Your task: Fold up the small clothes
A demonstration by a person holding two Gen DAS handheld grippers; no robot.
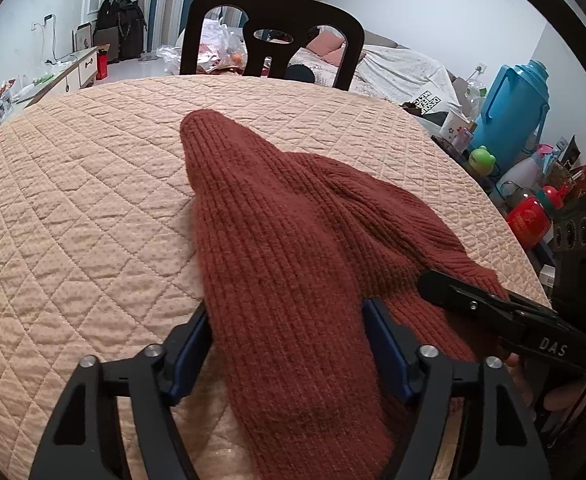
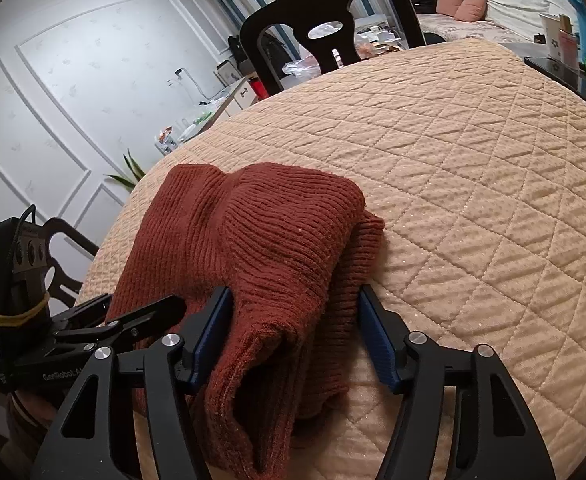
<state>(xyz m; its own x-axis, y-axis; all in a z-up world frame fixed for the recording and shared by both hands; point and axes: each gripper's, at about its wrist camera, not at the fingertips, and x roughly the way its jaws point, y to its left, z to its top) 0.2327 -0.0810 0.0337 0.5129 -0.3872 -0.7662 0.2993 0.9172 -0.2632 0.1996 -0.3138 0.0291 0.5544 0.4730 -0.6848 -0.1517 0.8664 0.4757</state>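
A rust-red ribbed knit garment (image 1: 277, 240) is lying on a peach diamond-quilted tabletop (image 1: 73, 208); black tongs (image 2: 293, 332) are showing blue pads (image 2: 377, 336).

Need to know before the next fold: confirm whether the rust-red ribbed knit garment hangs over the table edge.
No, the rust-red ribbed knit garment lies wholly on the peach quilted table cover, with cover visible around it.

Rust knit sweater (image 1: 285, 240), bunched btwn jaws

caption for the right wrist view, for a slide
Open right gripper straddles a bunched rust knit garment on the quilted table cover.
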